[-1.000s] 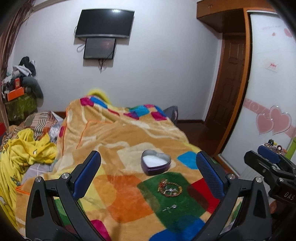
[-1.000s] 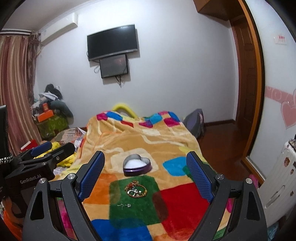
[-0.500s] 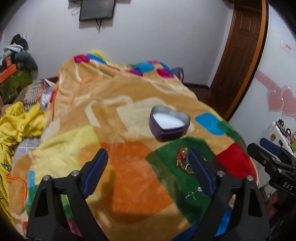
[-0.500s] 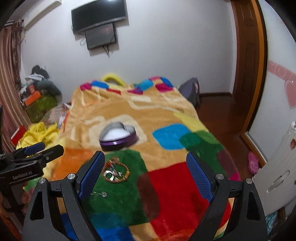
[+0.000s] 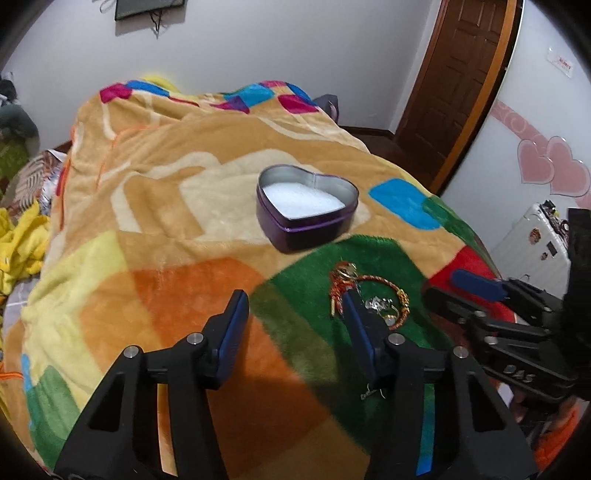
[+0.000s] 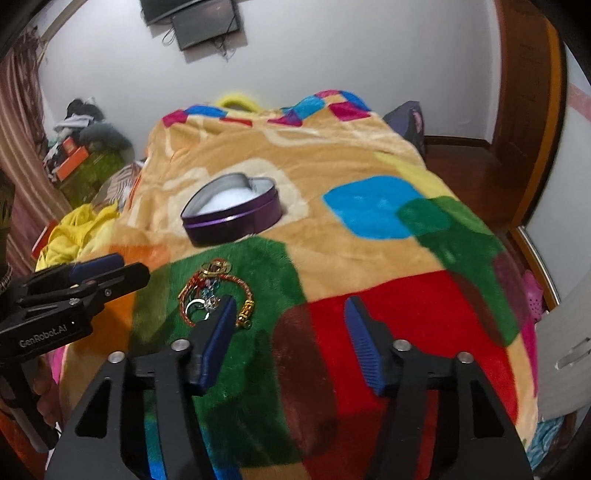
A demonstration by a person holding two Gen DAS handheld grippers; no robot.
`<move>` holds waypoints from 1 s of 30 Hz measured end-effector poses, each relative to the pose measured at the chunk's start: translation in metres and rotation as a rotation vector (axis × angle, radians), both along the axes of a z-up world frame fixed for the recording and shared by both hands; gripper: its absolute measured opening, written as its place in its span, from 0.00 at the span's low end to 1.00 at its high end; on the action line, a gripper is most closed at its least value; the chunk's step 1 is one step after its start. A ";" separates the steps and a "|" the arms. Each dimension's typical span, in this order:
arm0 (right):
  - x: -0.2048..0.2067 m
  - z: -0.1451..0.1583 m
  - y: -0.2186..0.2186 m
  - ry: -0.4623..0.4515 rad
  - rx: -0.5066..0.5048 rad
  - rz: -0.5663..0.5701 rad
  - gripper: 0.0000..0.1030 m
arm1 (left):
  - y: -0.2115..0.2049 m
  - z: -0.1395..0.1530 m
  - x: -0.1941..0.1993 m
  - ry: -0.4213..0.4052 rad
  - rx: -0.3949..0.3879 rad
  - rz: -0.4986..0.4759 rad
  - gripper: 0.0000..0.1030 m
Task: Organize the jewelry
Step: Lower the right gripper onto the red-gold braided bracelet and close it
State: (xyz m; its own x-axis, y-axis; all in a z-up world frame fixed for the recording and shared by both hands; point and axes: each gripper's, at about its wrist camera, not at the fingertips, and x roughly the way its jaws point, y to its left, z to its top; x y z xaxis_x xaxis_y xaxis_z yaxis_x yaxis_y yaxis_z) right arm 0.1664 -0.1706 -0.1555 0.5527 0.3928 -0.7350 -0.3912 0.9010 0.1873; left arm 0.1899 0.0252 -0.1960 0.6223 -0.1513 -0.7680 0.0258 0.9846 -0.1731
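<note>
Nearest are two sets of tongs, one per hand, both pointing down at the bed. The left tongs (image 5: 295,314) have their jaws closing, with only blanket between them; their right blue pad (image 5: 356,325) overlaps the near left edge of the jewelry pile in that view. The right tongs (image 6: 290,321) are closing too, over a red patch, nothing between them; their left pad (image 6: 218,332) sits just at the near right of the pile. Each set shows at the edge of the other's camera.

One tangle of jewelry (image 6: 214,295) lies on a green square of the patchwork blanket (image 5: 155,206): a red-and-gold cord bracelet looped round several small silver and gold pieces, too tangled to count. One separate small silver piece (image 5: 371,393) lies nearer than the pile, on the same green square.

Just beyond the pile stands one heart-shaped purple tin (image 5: 306,206), lid off, with a white lining inside, apart from the pile.

Beyond the tin, against the far wall, hang two dark screens (image 6: 199,14), one below the other. Right of the tin is one brown wooden door (image 5: 454,77).
</note>
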 end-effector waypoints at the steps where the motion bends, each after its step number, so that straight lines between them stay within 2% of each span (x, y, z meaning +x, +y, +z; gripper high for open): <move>1: 0.001 -0.002 0.003 0.007 -0.004 0.016 0.46 | 0.000 -0.001 0.000 0.003 0.009 0.003 0.51; 4: 0.005 -0.010 0.012 0.030 -0.010 0.053 0.37 | 0.001 -0.005 -0.002 0.014 0.014 0.012 0.51; 8: 0.009 -0.016 0.016 0.040 -0.024 0.075 0.32 | 0.003 -0.007 -0.004 0.015 0.001 0.020 0.51; 11: 0.010 -0.017 0.018 0.048 -0.018 0.093 0.25 | 0.003 -0.008 -0.003 0.015 0.008 0.019 0.51; 18: 0.012 -0.024 0.035 0.035 -0.069 0.147 0.08 | 0.000 -0.007 -0.001 0.019 -0.003 0.016 0.51; 30: 0.011 0.002 0.013 -0.031 0.000 0.065 0.06 | -0.018 -0.008 -0.001 0.034 -0.014 -0.049 0.48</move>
State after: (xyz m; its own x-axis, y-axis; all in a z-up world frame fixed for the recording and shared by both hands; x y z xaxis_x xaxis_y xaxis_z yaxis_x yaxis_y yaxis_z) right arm 0.1769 -0.1576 -0.1538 0.5488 0.4283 -0.7179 -0.4546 0.8736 0.1737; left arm 0.1887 0.0072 -0.2036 0.5874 -0.1920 -0.7862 0.0674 0.9797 -0.1889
